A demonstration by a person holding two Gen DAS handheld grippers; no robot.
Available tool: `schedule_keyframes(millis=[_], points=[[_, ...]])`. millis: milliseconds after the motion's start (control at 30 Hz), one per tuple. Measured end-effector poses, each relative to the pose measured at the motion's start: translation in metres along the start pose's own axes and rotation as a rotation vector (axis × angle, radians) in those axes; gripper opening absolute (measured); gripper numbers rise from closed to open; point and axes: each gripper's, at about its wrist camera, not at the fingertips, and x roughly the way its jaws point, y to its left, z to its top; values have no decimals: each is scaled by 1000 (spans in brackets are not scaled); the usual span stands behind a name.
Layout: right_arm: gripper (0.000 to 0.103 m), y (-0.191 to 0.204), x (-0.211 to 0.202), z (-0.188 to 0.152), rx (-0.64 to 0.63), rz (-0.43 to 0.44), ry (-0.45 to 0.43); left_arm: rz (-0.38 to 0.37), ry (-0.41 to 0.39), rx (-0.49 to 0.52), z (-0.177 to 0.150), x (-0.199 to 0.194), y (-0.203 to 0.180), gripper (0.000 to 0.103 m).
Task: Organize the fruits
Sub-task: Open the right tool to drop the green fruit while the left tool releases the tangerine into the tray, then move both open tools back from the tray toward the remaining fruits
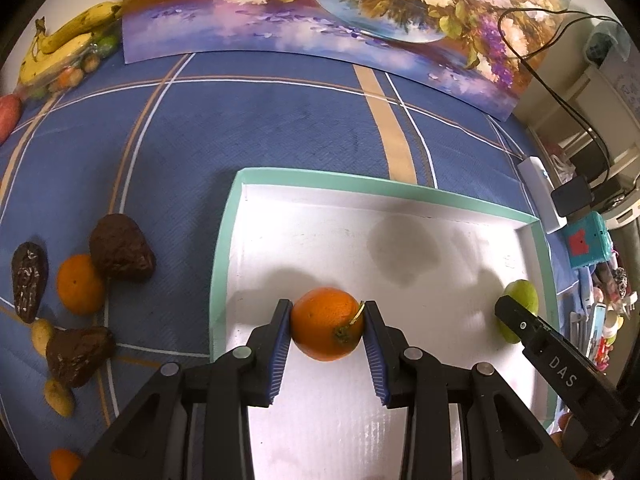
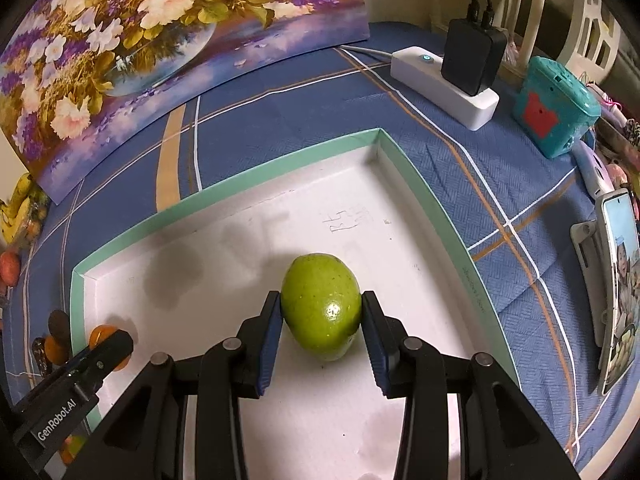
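1. We show the white tray with mint-green rim (image 1: 224, 240) on the blue checked cloth (image 1: 280, 120); nothing visibly rests loose on its floor.
2. Our right gripper (image 2: 321, 312) clamps a green mango (image 2: 320, 304) low over the tray's right part; its long axis runs away from the camera, tilted slightly left, with the narrower end farthest.
3. Our left gripper (image 1: 326, 322) clamps an orange (image 1: 326, 324) over the tray's left part; being round, it has no long axis, and its stem faces the camera, lower right.
4. We judge sorting barely begun: dark avocados (image 1: 120, 248), a tangerine (image 1: 78, 284) and bananas (image 1: 64, 40) lie outside.
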Motion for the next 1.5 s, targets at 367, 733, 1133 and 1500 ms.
schedule_keyframes(millis=[367,733,1133,1500], points=[[45,-1,-1,0,-14,1,-7,-3,-22,0,4,-17,0,43],[63,2,-12,4,-30,14,-42,18,-59,-35,12,-37,7,59],[80,4,-23,7,-42,17,-82,151,-90,-158,14,-47,41,89],[94,9,-27,4,-69,27,-112,217,-126,-206,11,-56,57,103]])
